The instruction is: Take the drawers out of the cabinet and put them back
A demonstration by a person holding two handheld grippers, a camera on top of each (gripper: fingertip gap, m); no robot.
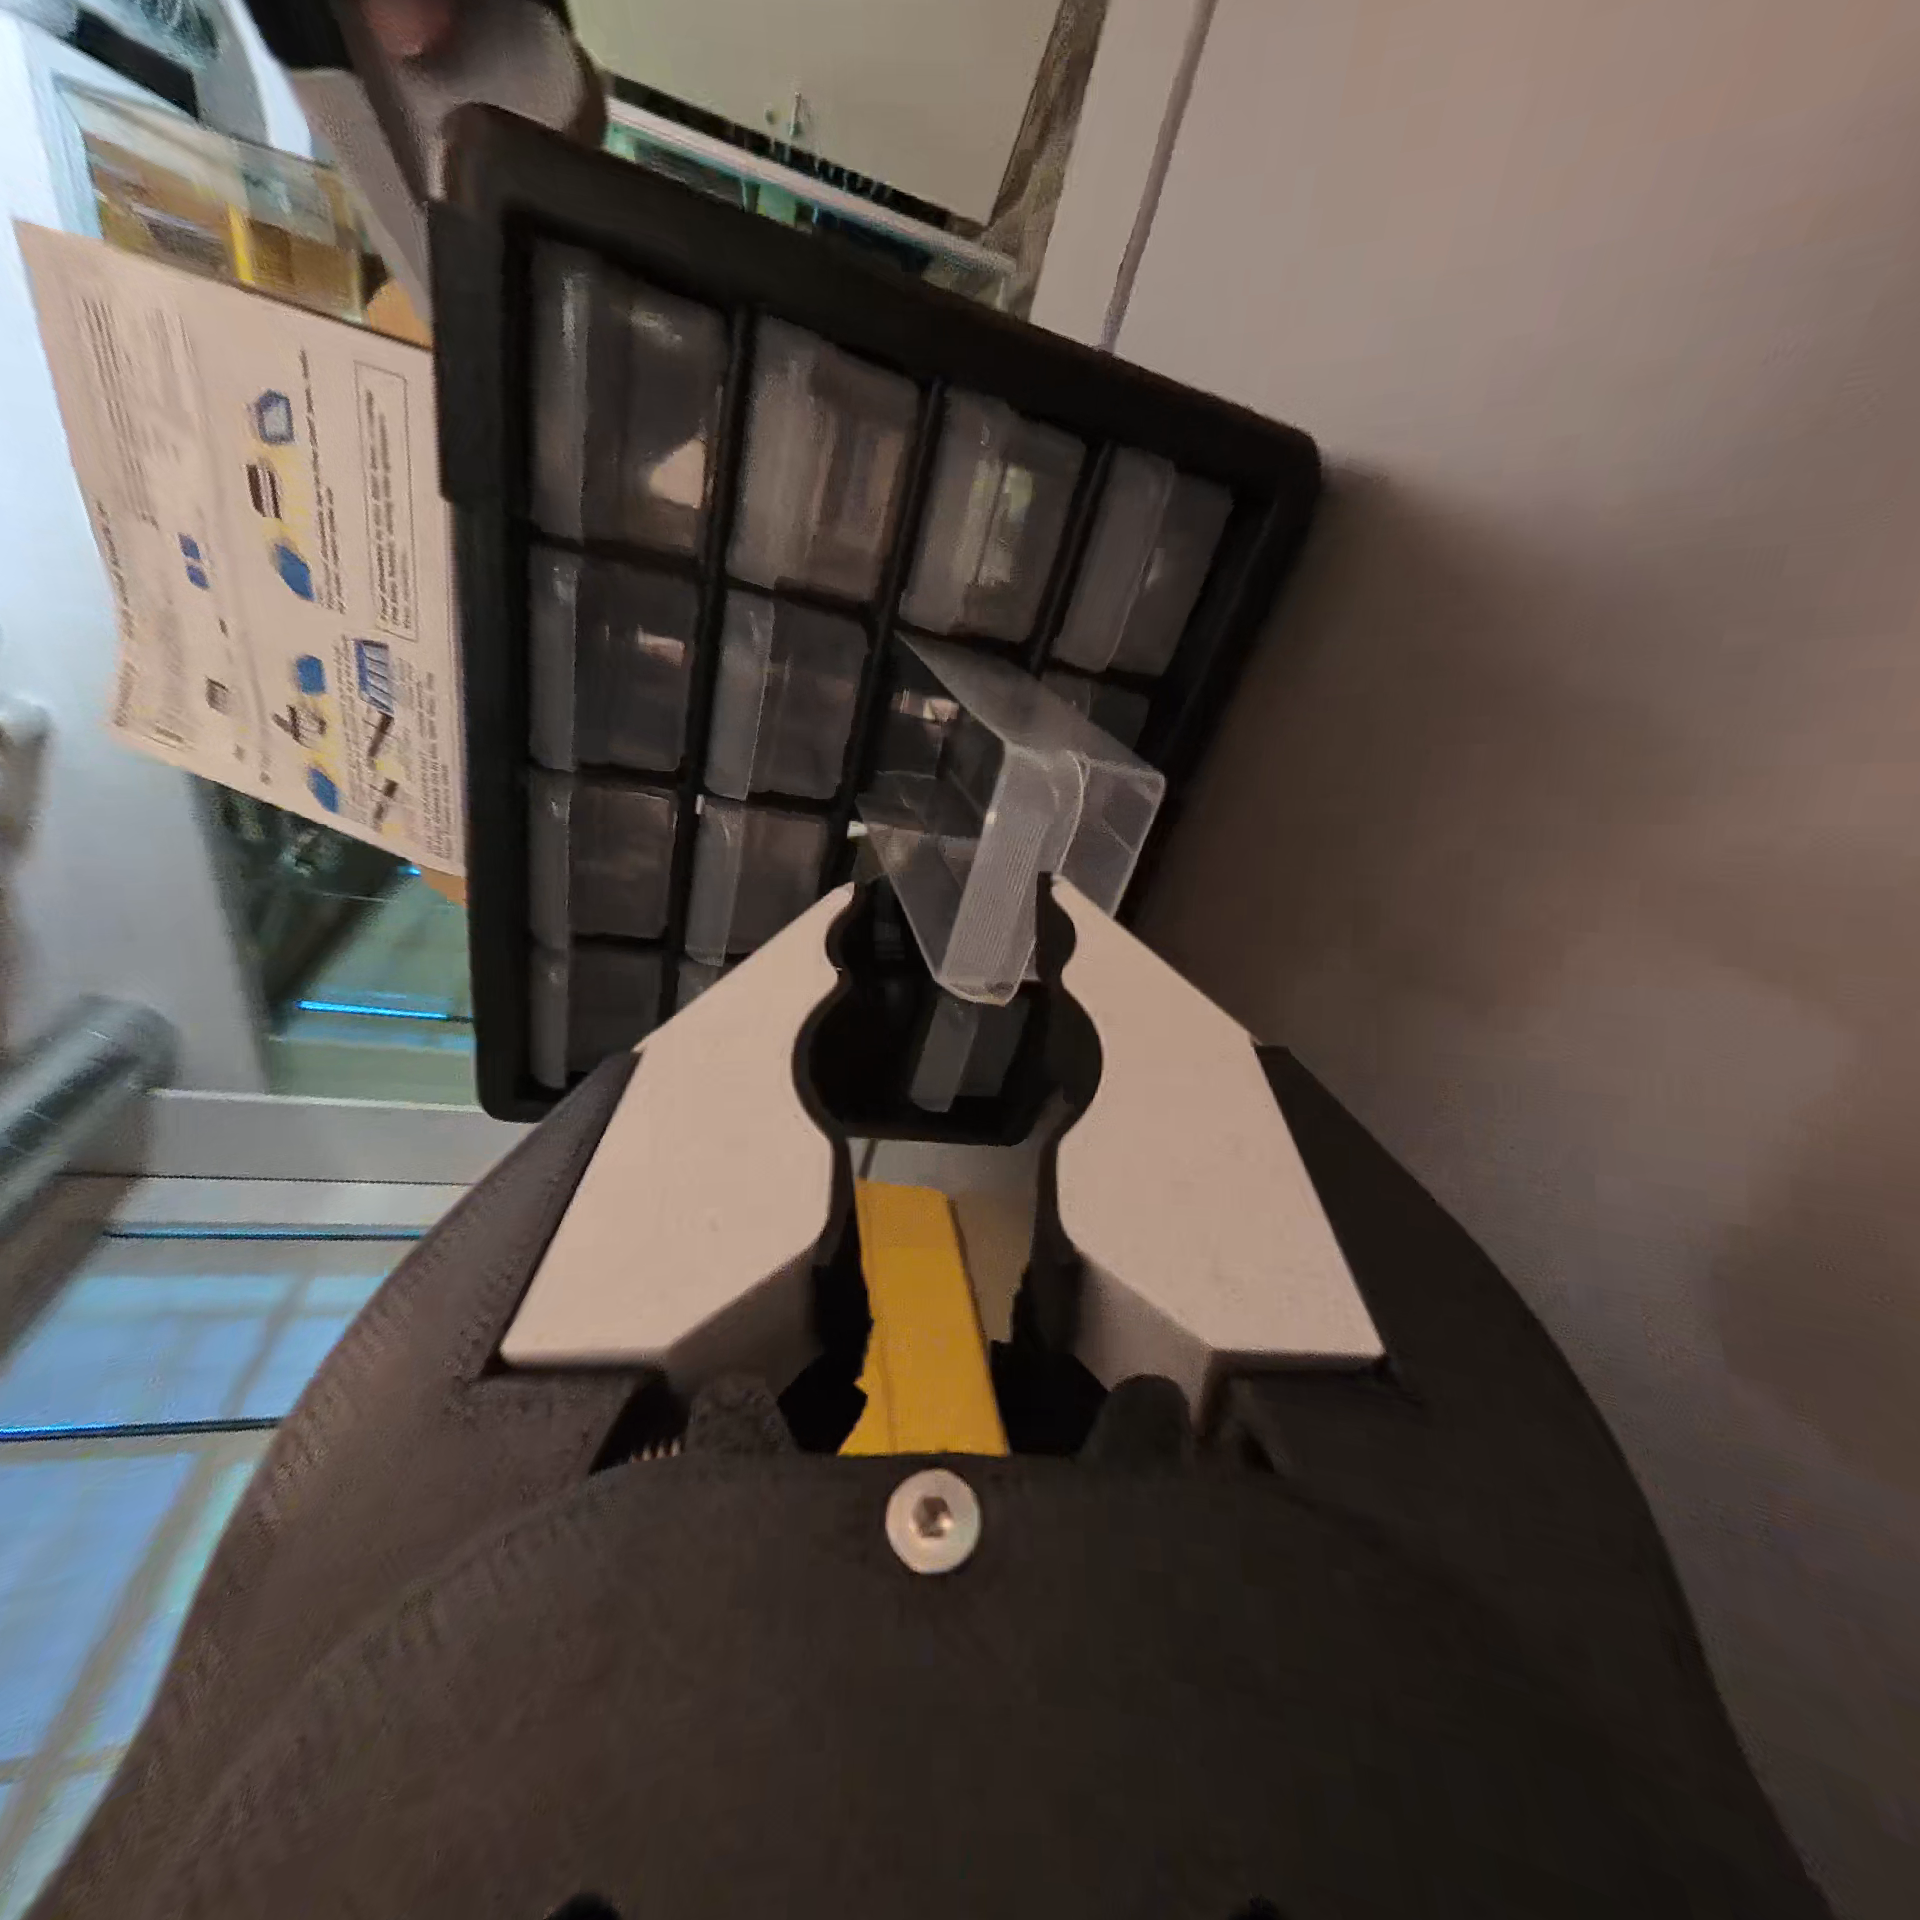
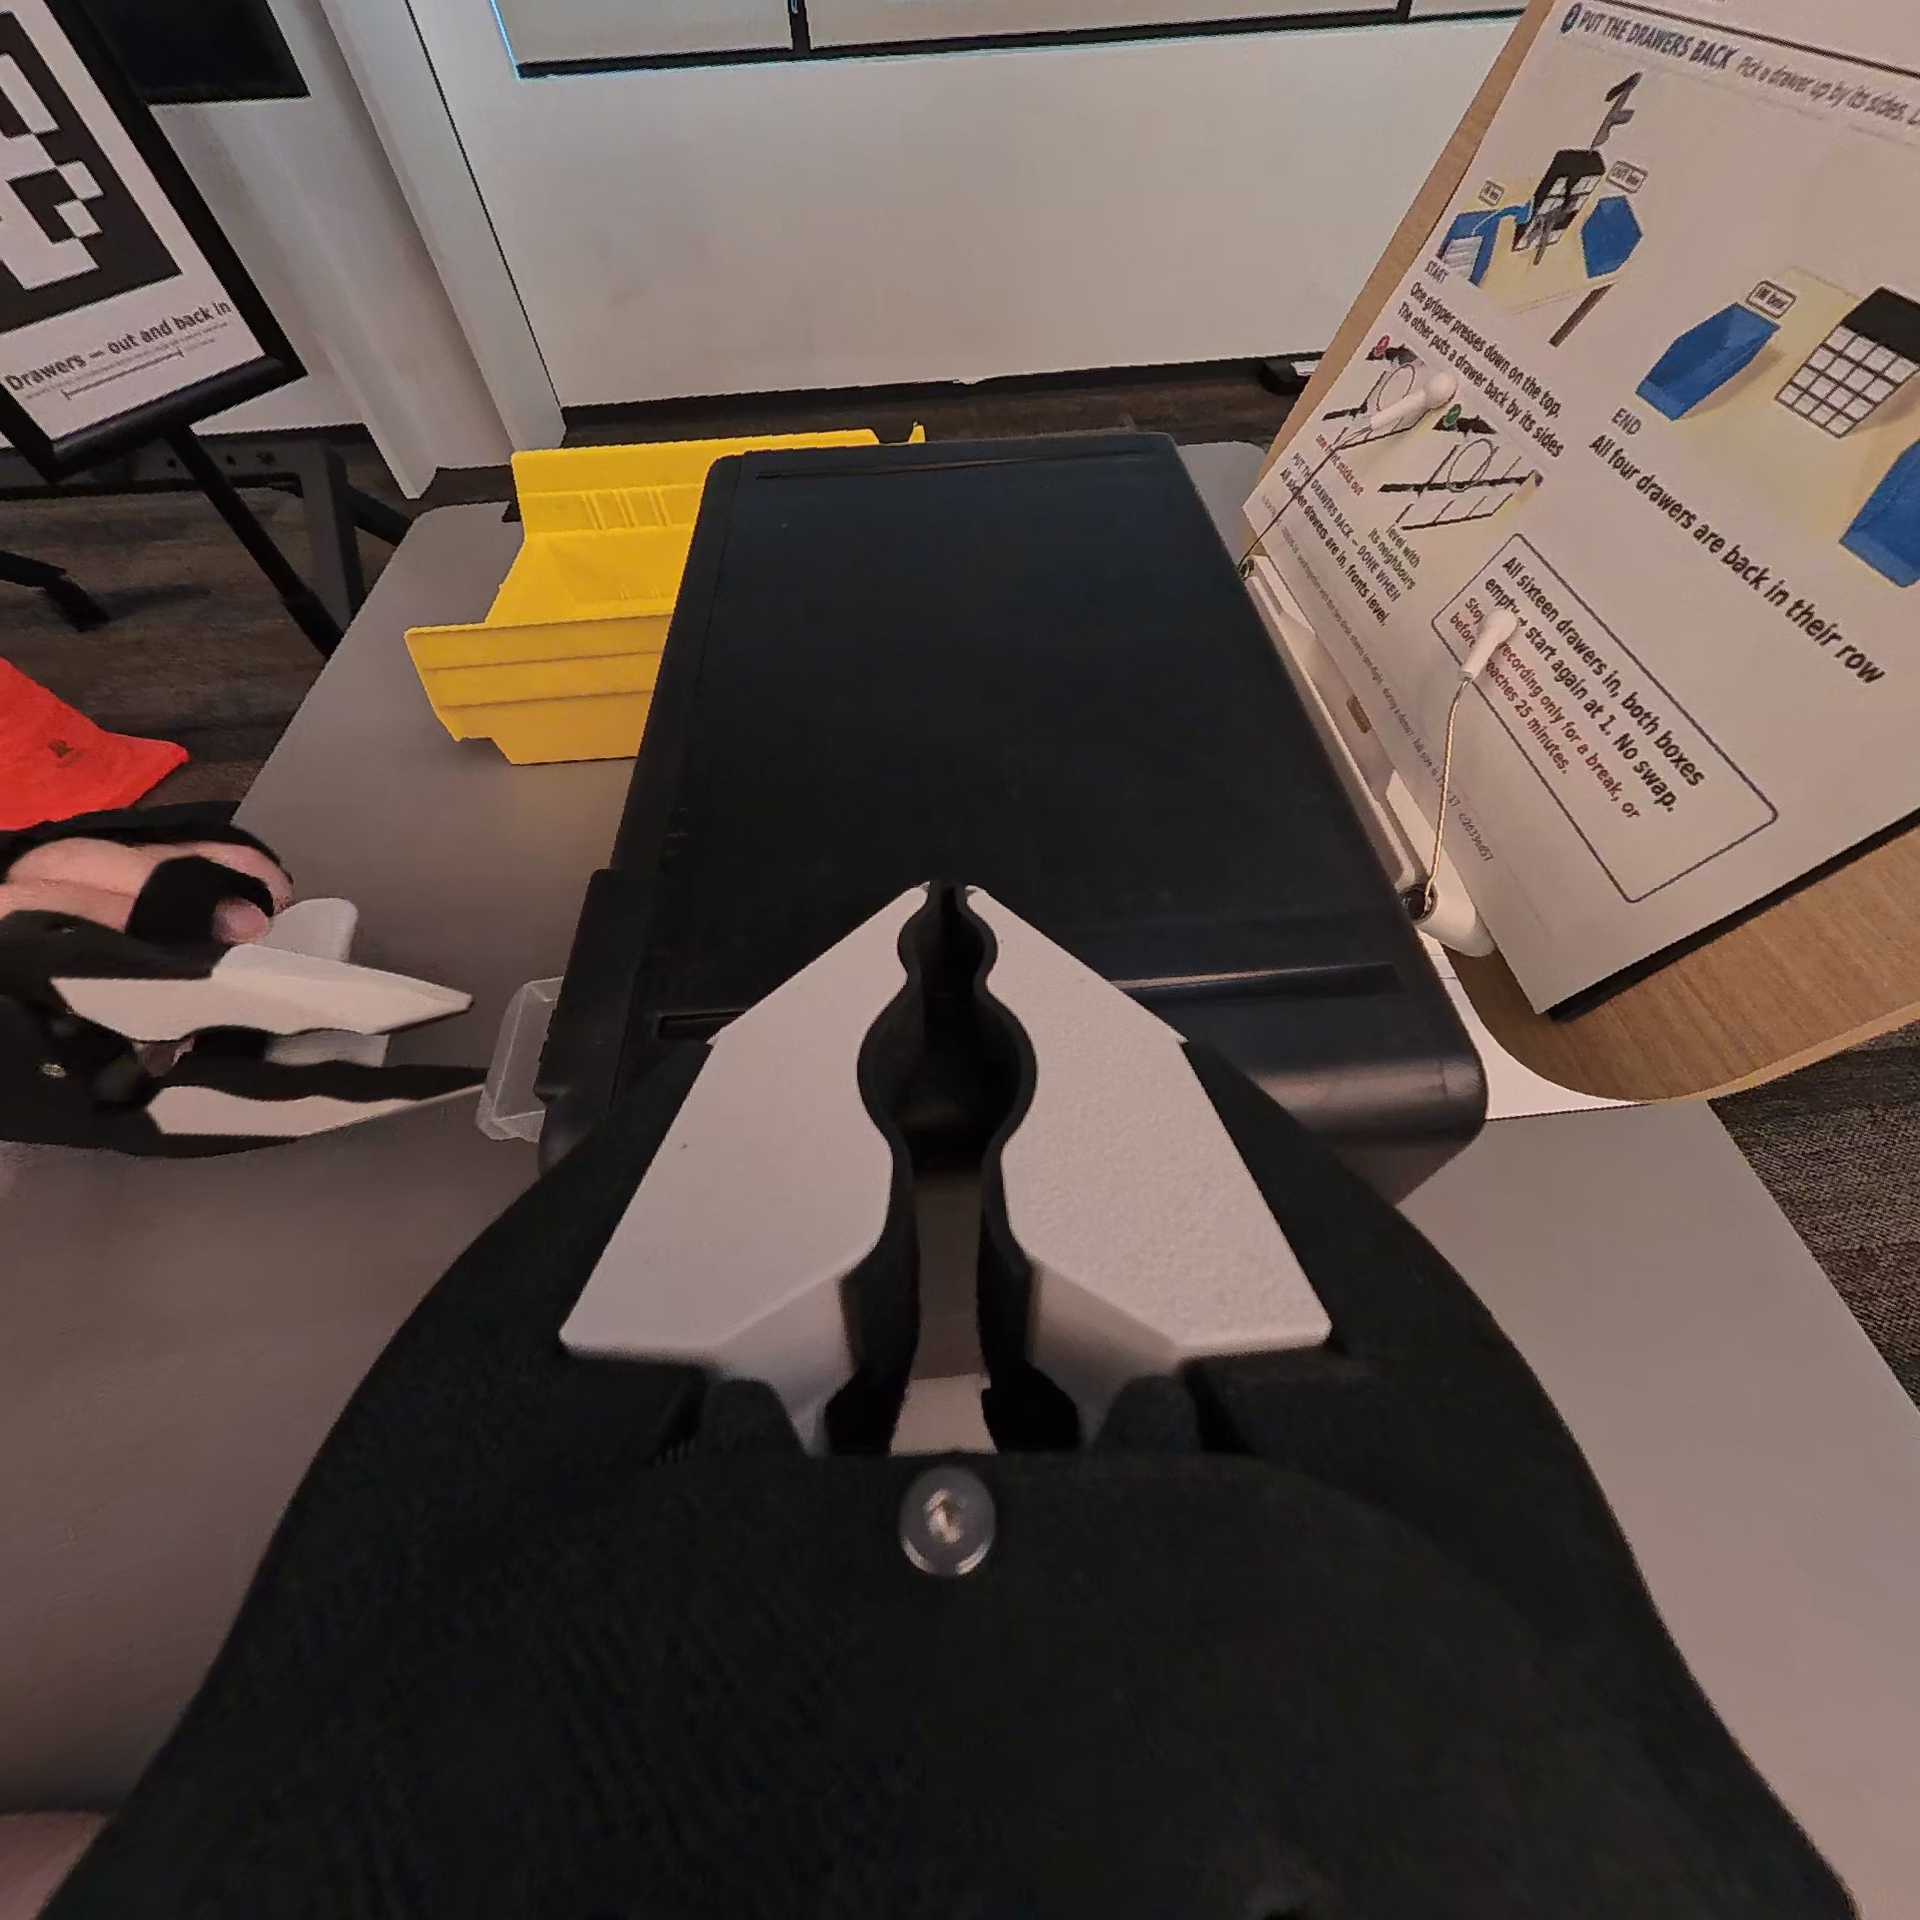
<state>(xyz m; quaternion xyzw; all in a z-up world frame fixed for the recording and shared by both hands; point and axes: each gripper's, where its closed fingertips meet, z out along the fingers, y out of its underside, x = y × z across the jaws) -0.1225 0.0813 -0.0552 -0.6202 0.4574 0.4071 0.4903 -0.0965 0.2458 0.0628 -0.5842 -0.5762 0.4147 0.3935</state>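
The black cabinet holds a grid of clear drawers; the left wrist view is turned sideways. One clear drawer sticks partly out of its slot. My left gripper is open, its jaws a short way apart around that drawer's handle tab, which lies against one finger. In the right wrist view the cabinet's top fills the middle. My right gripper is shut and empty, tips on the cabinet's top near its front edge. The left gripper shows at the left, at the protruding drawer.
A yellow bin stands on the grey table behind and left of the cabinet. An instruction board leans close to the cabinet's right side. A framed sign on a stand and a red item are at the far left. Across from one pair of fingers to the other is roughly 20 cm.
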